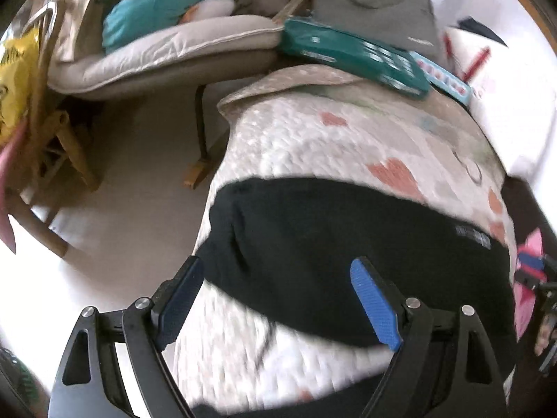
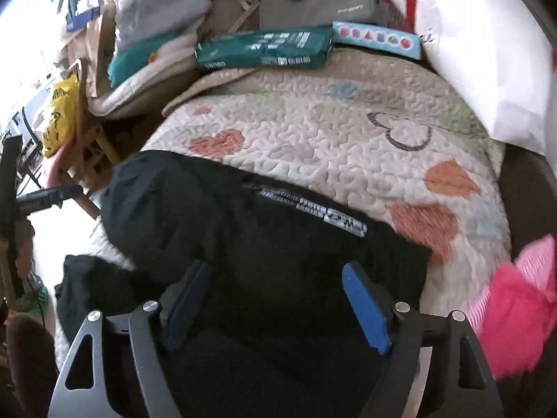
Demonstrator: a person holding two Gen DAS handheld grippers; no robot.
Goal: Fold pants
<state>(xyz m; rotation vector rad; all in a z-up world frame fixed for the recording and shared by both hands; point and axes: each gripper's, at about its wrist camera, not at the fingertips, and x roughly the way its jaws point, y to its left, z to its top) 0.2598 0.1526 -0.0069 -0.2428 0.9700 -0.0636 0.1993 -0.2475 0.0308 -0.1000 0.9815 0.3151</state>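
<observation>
1. Quilted bedspread (image 2: 313,132) with heart patches covered the bed, and its left edge dropped to pale bare floor (image 1: 139,160) in the left of the left wrist view.
2. Black pants (image 2: 243,230) lay bunched across the lower middle of both views, a white printed label (image 2: 313,212) on top.
3. Open quilt remained above the pants, up to a green package (image 2: 264,48) and a grey bag (image 2: 316,0) at the top.
4. Left tongs (image 1: 278,303) stood wide apart over the pants' lower edge, gripping nothing.
5. Right tongs (image 2: 278,303) were likewise wide apart above the dark cloth, with nothing between the pads.
6. Only the right wrist view showed the pink fluffy thing (image 2: 515,313) in full; the left view cut it at the right rim.
7. Motion blur smeared the left view, and the label's print was unreadable.
</observation>
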